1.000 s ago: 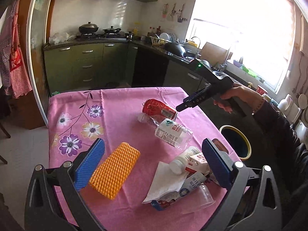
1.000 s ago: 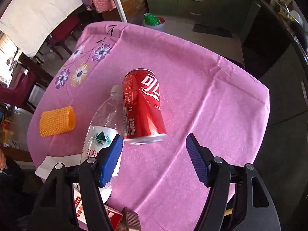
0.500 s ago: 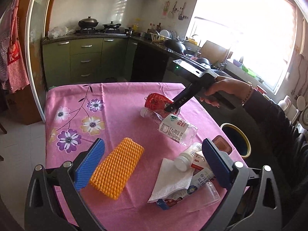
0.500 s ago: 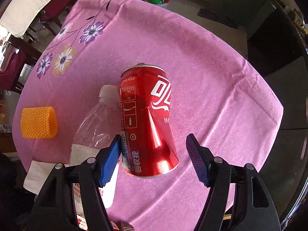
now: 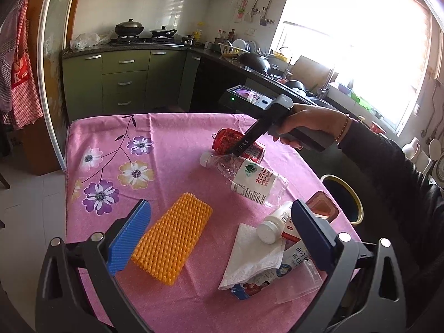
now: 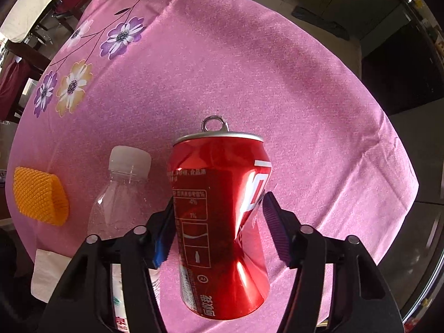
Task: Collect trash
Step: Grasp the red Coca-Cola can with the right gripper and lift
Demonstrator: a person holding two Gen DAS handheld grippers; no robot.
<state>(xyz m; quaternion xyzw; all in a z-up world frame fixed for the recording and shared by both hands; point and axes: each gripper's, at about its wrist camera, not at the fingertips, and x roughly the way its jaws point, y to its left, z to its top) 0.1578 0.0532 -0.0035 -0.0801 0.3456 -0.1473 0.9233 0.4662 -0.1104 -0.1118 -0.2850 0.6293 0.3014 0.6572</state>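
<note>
My right gripper [image 6: 217,222] is closing around the can [image 6: 222,222] lying on the bench [image 6: 249,69], not clenched yet, left gripper [image 5: 219,238] released and empty, so bottle [image 5: 249,179], napkin [image 5: 249,255] and cartons beside it all remain uncollected.

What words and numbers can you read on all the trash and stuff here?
"回收我", "4%", "1%": red can.
"NONGFU": water bottle label; its other print is too blurred.
"DAS": right gripper.
"K": red apron.
Milk carton and pill bottle: too small to read.
</note>
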